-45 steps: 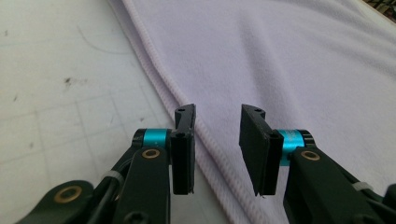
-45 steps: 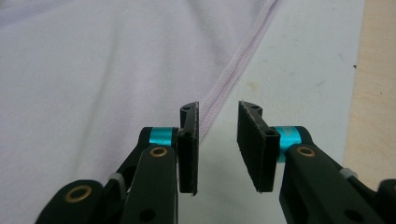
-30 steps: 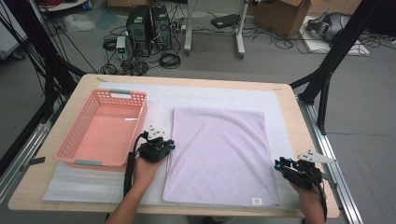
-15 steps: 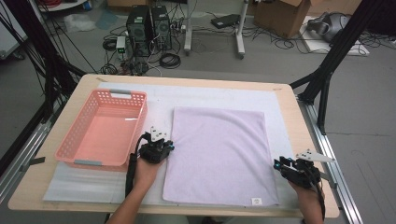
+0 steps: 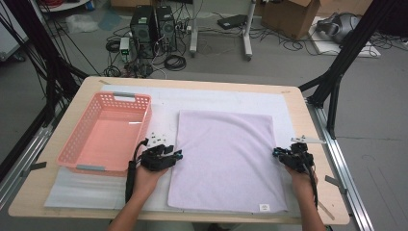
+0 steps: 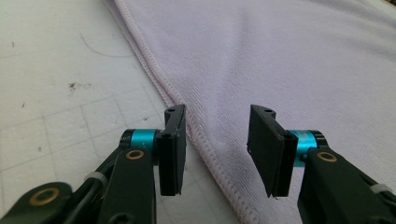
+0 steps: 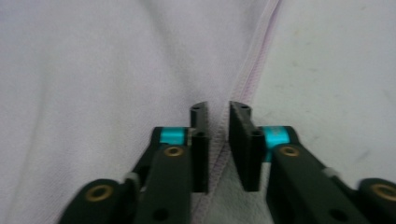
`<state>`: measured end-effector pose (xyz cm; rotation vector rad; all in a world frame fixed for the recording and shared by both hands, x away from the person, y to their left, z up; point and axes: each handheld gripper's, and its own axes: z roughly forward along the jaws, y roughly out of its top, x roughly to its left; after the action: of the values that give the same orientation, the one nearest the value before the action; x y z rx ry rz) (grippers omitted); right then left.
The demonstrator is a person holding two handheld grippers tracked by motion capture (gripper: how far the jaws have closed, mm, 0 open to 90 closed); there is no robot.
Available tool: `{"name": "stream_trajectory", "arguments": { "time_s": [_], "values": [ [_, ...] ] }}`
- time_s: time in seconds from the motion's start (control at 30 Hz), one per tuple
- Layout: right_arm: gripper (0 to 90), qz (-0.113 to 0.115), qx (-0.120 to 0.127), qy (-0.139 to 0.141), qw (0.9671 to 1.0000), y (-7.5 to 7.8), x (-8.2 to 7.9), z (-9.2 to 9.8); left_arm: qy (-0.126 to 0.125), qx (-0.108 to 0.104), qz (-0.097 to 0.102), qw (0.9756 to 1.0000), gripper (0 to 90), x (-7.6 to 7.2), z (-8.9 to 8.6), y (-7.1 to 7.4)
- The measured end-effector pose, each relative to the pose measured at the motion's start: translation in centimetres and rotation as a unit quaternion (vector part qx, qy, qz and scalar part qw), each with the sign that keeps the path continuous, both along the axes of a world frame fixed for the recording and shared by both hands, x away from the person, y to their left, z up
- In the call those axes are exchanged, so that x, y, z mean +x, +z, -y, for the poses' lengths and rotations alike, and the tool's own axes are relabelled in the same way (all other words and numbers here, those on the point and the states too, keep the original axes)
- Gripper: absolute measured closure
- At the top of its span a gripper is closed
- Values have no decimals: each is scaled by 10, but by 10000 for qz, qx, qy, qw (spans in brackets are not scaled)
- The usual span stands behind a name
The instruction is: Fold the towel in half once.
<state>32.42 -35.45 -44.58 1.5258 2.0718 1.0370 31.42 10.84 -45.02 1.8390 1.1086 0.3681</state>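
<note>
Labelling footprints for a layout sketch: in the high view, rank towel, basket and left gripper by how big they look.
1. Towel
2. Basket
3. Left gripper

The gaps are plain; nearness does not blur the order.

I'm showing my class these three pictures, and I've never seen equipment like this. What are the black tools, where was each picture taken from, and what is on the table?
No robot here: a person holds a hand-held gripper in each hand. The high view looks down on the table from above the person. The other two pictures come from small cameras riding on each gripper, looking along its two black jaws.

On the table lie a lilac towel, spread flat, and an empty pink basket to its left.

The left gripper sits at the towel's left edge, jaws apart, having just opened, with the hem lying between them, not pinched. The right gripper is at the right edge; its jaws have just been closing, nearly together over the hem. Whether they pinch it is unclear.
</note>
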Motion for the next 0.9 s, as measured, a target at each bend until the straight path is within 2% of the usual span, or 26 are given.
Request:
{"name": "stream_trajectory", "arguments": {
  "time_s": [0.07, 0.13, 0.2, 0.23, 0.27, 0.3, 0.33, 0.4, 0.5, 0.57, 0.67, 0.73, 0.83, 0.9],
  "values": [
    [864, -32, -113, -86, 9999, 2, 0, 2, -21, -23, -6, 10000, 575, -1, 0, 0],
    [868, 43, -413, -352, 9985, 5, -1, 4, -25, -62, -6, 10000, 577, -1, -1, 0],
    [841, -12, -246, -412, 9988, 2, -2, 5, -58, -107, -29, 9999, 571, -2, -1, 0],
    [801, 10, -189, -322, 9993, 1, -2, 5, -78, -144, -53, 9999, 560, -2, -1, 0],
    [701, 65, -209, -309, 9993, 2, -3, 4, -104, -200, -75, 9997, 543, -2, -1, 0],
    [640, 121, -156, -335, 9992, 4, -5, 5, -120, -213, -65, 9997, 531, -2, -1, 0],
    [618, 185, -47, -366, 9991, 6, -8, 8, -144, -243, -33, 9996, 518, -3, -2, 1],
    [561, 359, 19, -373, 9987, 11, -16, 14, -187, -372, 55, 9991, 489, -4, -3, 3],
    [466, 534, 93, -208, 9983, 15, -30, 23, -274, -587, 190, 9977, 423, -6, -5, 7],
    [404, 581, 102, 10, 9983, 16, -40, 27, -347, -723, 213, 9966, 384, -7, -7, 10],
    [278, 768, 284, 392, 9959, 21, -55, 31, -337, -935, 354, 9944, 296, -9, -9, 15],
    [224, 892, 256, 559, 9941, 25, -64, 30, -367, -1035, 457, 9929, 266, -11, -11, 18],
    [207, 1000, 156, 700, 9924, 28, -72, 26, -451, -1086, 556, 9915, 182, -14, -13, 22],
    [206, 1051, 195, 710, 9917, 29, -74, 26, -479, -1111, 570, 9910, 187, -15, -13, 23]
  ]
}}
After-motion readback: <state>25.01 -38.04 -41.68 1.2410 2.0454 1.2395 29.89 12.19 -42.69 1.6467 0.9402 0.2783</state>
